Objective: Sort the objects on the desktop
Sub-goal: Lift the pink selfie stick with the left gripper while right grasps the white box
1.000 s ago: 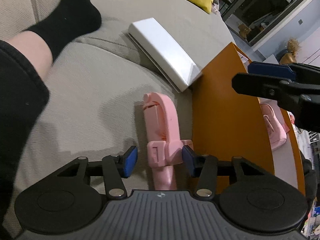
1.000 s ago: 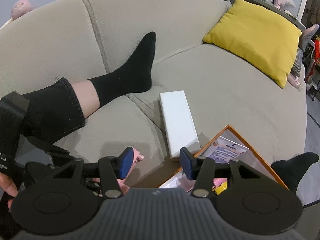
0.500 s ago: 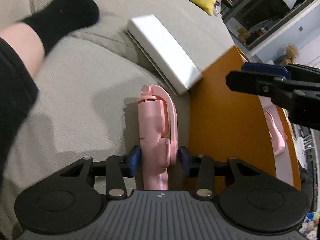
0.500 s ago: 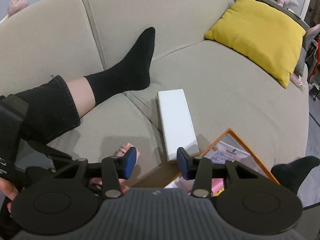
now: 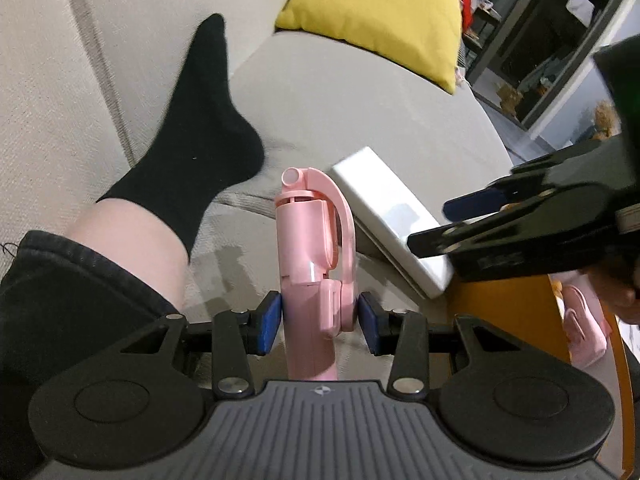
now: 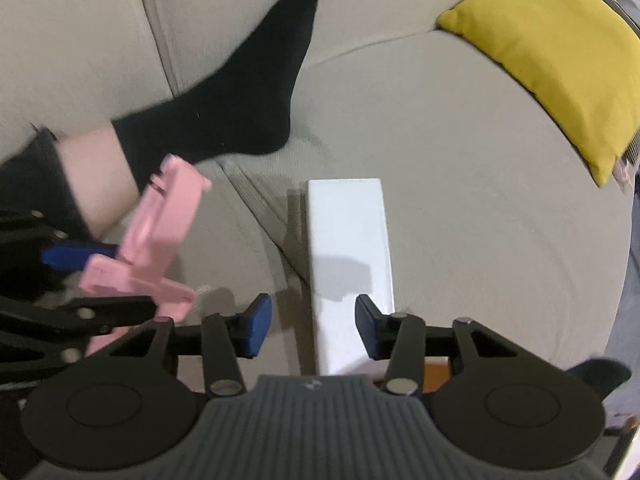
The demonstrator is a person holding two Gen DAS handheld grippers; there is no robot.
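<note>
The pink folding phone holder [image 5: 316,264], loose on the sofa [image 5: 360,92] a second ago, is now clamped in the left tongs [image 5: 319,322] and raised clear of the cushion. The right tongs [image 6: 313,328] are brought open astride the white box [image 6: 348,248], not gripping it. The orange tray [image 5: 516,312] is largely hidden; its contents are cut off.

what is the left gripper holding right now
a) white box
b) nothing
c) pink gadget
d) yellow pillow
c: in the left wrist view the left gripper has its blue pads pressed on both sides of the pink gadget, which is off the sofa, while the white box lies on the cushion.
</note>
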